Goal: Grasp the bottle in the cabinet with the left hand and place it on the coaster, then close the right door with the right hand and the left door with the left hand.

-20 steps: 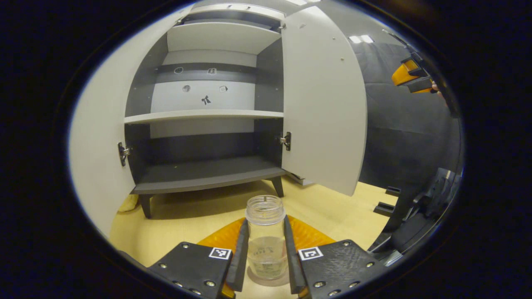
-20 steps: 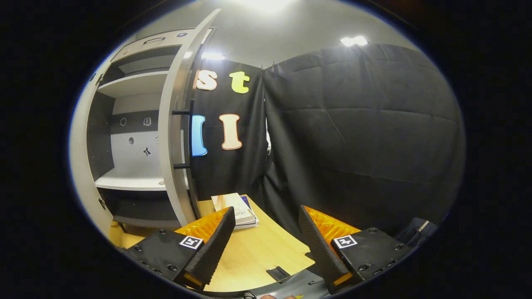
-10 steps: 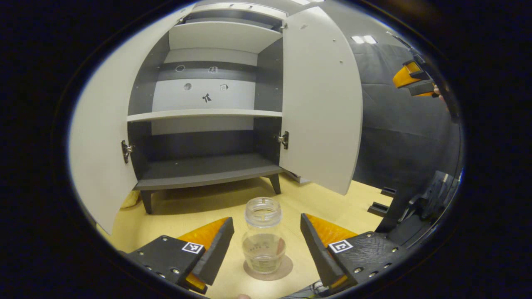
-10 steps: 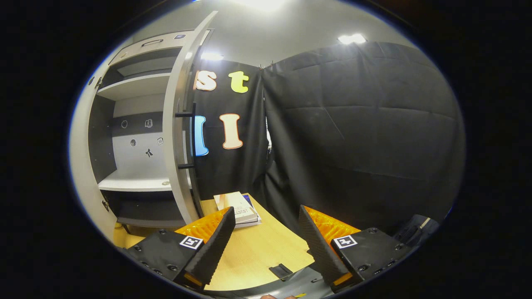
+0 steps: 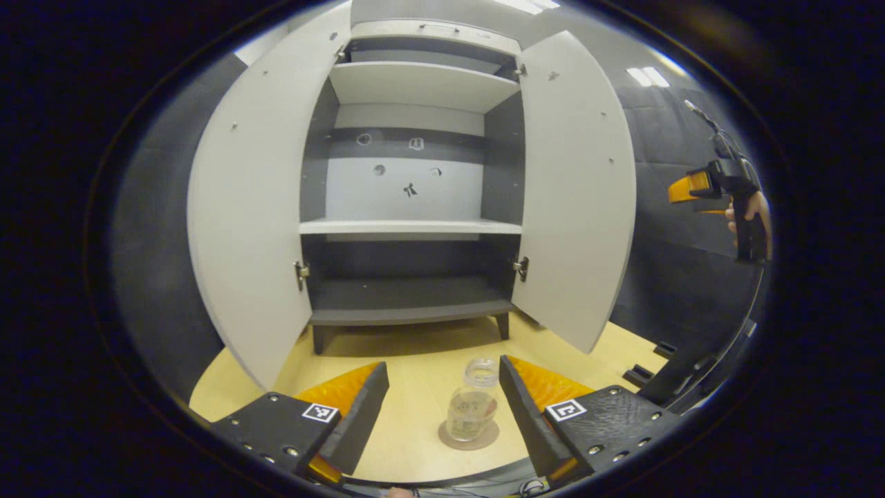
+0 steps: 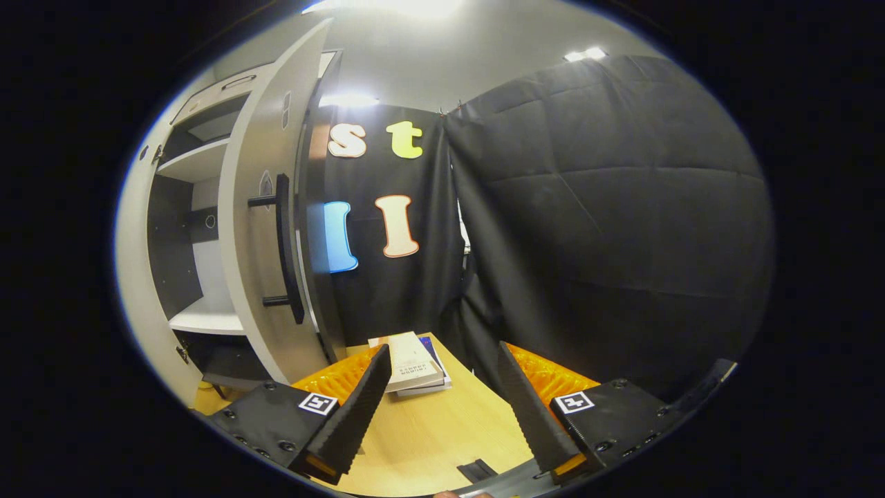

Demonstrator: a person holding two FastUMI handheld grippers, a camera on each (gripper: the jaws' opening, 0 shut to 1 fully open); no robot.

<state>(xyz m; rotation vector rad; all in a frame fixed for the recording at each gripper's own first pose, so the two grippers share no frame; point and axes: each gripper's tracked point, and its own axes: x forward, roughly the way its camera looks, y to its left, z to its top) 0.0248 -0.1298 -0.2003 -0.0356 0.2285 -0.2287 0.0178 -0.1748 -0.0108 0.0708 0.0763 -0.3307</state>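
The clear bottle (image 5: 473,408) stands upright on the round brown coaster (image 5: 469,438) on the wooden table. My left gripper (image 5: 442,387) is open and drawn back from the bottle, its fingers wide on either side and not touching it. The cabinet (image 5: 415,207) stands ahead with both doors swung out: left door (image 5: 252,207), right door (image 5: 574,194). My right gripper (image 6: 439,387) is open with nothing between its fingers, beside the right door (image 6: 259,235) and near its dark bar handle (image 6: 283,249). In the left gripper view the right gripper (image 5: 719,190) shows at far right, held by a hand.
A stack of books (image 6: 413,353) lies on the table (image 6: 429,429) behind the right door, against the black cloth wall (image 6: 608,221). The cabinet shelves (image 5: 411,226) are bare. Dark fixtures (image 5: 660,360) sit at the table's right edge.
My left gripper opened off the bottle, leaving it on the coaster, and pulled back away from it. My right gripper moved so the right door's outer face and handle came into sight.
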